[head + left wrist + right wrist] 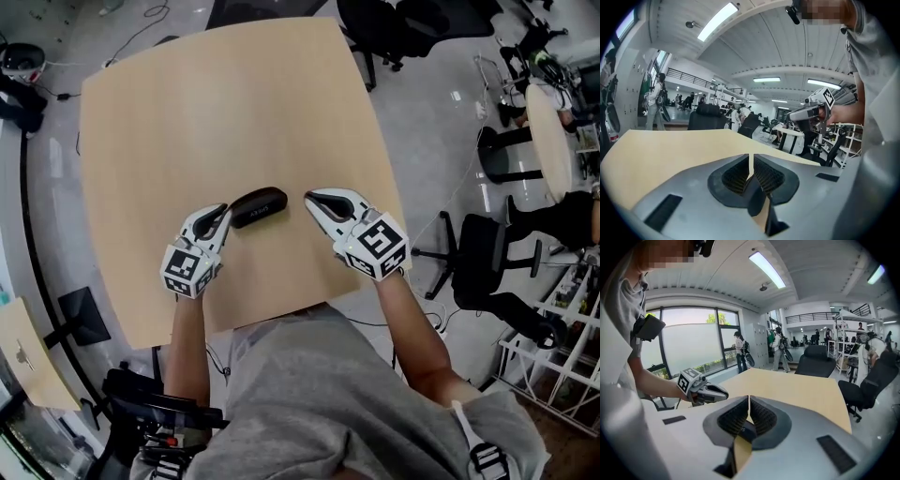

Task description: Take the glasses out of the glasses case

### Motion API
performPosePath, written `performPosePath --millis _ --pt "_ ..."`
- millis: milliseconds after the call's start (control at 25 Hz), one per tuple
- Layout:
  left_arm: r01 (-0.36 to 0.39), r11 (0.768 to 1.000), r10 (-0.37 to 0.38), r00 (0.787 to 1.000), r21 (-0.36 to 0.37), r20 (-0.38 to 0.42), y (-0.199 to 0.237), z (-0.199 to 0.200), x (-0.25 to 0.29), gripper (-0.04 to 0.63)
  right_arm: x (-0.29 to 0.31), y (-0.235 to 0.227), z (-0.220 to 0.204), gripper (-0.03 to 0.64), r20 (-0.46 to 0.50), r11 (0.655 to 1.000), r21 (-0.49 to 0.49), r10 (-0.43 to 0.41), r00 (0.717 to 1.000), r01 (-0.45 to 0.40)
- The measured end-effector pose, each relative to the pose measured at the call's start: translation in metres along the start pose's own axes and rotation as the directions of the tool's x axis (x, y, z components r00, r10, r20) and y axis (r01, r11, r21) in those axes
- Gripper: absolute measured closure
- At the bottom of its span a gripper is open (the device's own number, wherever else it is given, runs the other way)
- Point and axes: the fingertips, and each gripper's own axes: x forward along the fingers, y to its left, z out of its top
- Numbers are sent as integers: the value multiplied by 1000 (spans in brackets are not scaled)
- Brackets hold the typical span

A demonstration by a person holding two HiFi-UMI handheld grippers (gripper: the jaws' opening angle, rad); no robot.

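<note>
Glasses case (259,207) between left gripper (224,211) and right gripper (310,198), fingers (733,417) together, pointing inward

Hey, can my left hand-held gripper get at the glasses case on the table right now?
Probably yes. The glasses case lies on the table right by the tip of the left hand-held gripper, with nothing between them. Its jaws are shut, though, so they would have to open first.

One desk (187,112), one black glasses case (259,207), two hand-held grippers: a left hand-held gripper (223,212) and a right hand-held gripper (310,197), one marker cube apiece.
</note>
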Motion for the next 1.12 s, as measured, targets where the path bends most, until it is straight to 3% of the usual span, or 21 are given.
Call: performPosePath --millis 200,480,840,1120 --pt "-32 999 30 998 -26 -61 23 -31 34 586 30 -19 -21 609 -37 999 22 41 998 -41" --pt "34 997 -43 989 -71 -140 25 -61 58 586 64 -38 -49 609 -92 996 59 65 994 -59" --pt "73 992 -90 981 -103 -172 11 -81 58 586 95 -44 -68 609 -144 990 108 110 983 -95" --pt "115 984 -134 980 -134 -144 -5 -87 51 586 111 -35 -72 609 -174 983 131 152 973 -130"
